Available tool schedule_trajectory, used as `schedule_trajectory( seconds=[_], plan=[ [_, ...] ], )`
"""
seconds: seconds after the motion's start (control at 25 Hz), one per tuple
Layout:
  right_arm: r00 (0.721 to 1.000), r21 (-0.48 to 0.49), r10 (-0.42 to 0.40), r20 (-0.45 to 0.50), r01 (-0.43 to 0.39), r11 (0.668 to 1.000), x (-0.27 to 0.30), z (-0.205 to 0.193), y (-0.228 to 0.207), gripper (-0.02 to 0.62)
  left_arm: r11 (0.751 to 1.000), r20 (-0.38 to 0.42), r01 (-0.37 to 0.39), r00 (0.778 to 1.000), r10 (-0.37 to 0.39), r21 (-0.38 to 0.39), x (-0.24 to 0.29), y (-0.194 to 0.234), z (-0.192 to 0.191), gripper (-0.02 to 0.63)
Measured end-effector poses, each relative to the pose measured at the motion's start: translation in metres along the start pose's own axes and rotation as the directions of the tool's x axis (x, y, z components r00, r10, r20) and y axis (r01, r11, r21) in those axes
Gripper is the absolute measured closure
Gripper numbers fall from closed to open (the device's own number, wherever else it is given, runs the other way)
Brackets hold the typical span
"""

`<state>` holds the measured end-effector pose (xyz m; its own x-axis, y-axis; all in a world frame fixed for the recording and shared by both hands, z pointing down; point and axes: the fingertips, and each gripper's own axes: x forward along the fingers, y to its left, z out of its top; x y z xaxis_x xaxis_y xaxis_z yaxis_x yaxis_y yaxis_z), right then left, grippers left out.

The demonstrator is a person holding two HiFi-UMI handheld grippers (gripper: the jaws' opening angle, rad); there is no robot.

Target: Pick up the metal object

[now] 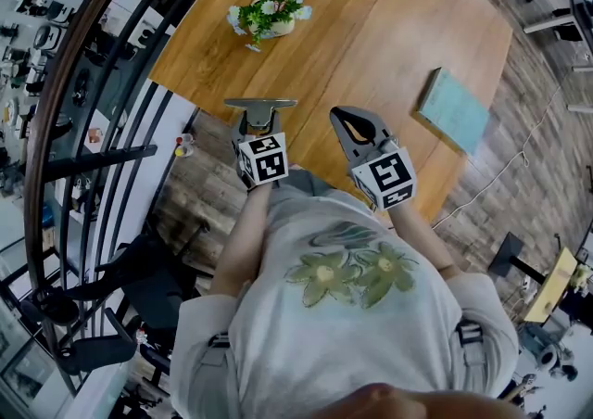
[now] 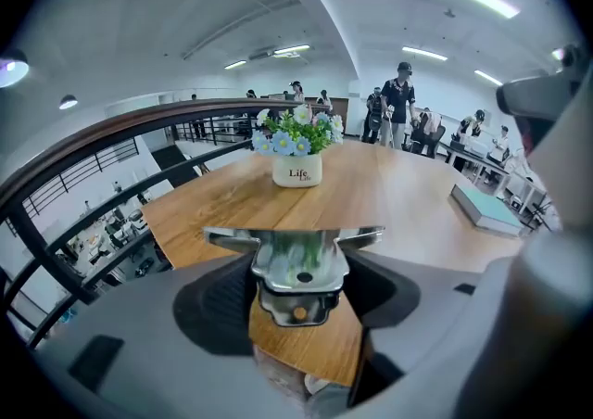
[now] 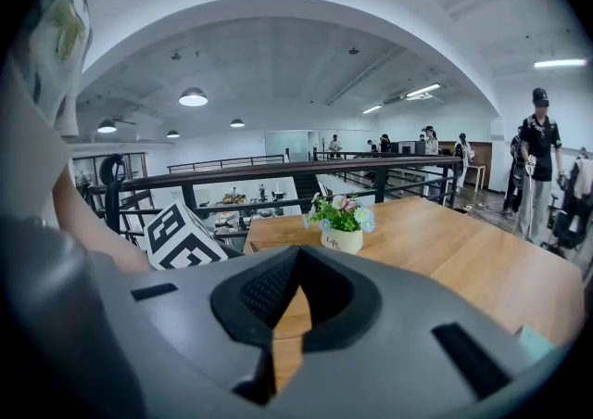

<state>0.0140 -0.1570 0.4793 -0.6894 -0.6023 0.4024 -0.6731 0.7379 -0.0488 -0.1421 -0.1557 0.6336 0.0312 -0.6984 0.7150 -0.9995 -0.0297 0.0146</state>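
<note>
**Surface** (image 1: 371,28): pale wood, broad, beside a dark curved railing (image 1: 83,111) with a lower floor beyond it.

**Metal bracket** (image 2: 295,264): shiny, with a flat bar across the top and a narrower body with a hole below. It is clamped in the left tongs (image 1: 261,120) over the near edge of the surface, and wood shows beneath it. The bar sticks out past both jaws.

**Left tongs:** jaws wide, pressed against the bracket's sides. The marker cube (image 1: 262,159) sits behind them.

**Right tongs** (image 1: 352,125): jaws together at the tips, with nothing between them. They are held just beside the left tongs, over the same edge.

**Flower pot** (image 1: 270,11): white, lettered, holding pale blue and white flowers. It stands upright at the far left of the surface, well apart from both tongs.

**Book** (image 1: 453,111): teal cover, lying flat near the right edge.

**Person:** light shirt (image 1: 343,315) with a flower print, both forearms reaching forward.

**Background:** several people (image 2: 398,107) standing beyond the surface, seen in the left gripper view.
</note>
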Motion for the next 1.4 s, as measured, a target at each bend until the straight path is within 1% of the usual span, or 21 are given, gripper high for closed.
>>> schedule_trajectory(
  seconds=[0.32,0.48,0.68,0.88,1.0,1.4],
  plan=[
    [1.000,-0.004,-0.006,0.007,0.006,1.000,-0.001,0.003,-0.002,0.589,0.997,0.071,0.074,0.995,-0.074,0.009,-0.013,-0.013,0.023,0.308],
    [1.000,-0.002,-0.009,0.012,0.009,1.000,-0.002,0.005,-0.004,0.589,0.994,0.108,0.096,0.989,-0.101,0.043,-0.024,-0.021,0.039,0.308],
    [1.000,0.000,-0.012,0.017,0.012,1.000,-0.005,0.004,-0.001,0.589,0.988,0.169,0.129,0.976,-0.141,0.081,-0.043,-0.032,0.059,0.308],
    [1.000,0.000,-0.012,0.021,0.012,1.000,-0.002,0.005,-0.001,0.589,0.981,0.212,0.176,0.959,-0.190,0.080,-0.056,-0.038,0.078,0.308],
    [1.000,0.002,-0.017,0.022,0.017,1.000,-0.003,0.005,-0.002,0.589,0.979,0.231,0.192,0.951,-0.203,0.071,-0.064,-0.040,0.086,0.308],
    [0.999,0.012,-0.029,0.032,0.029,1.000,-0.006,0.004,-0.003,0.589,0.974,0.295,0.209,0.928,-0.226,0.087,-0.088,-0.041,0.112,0.308]
  ],
)
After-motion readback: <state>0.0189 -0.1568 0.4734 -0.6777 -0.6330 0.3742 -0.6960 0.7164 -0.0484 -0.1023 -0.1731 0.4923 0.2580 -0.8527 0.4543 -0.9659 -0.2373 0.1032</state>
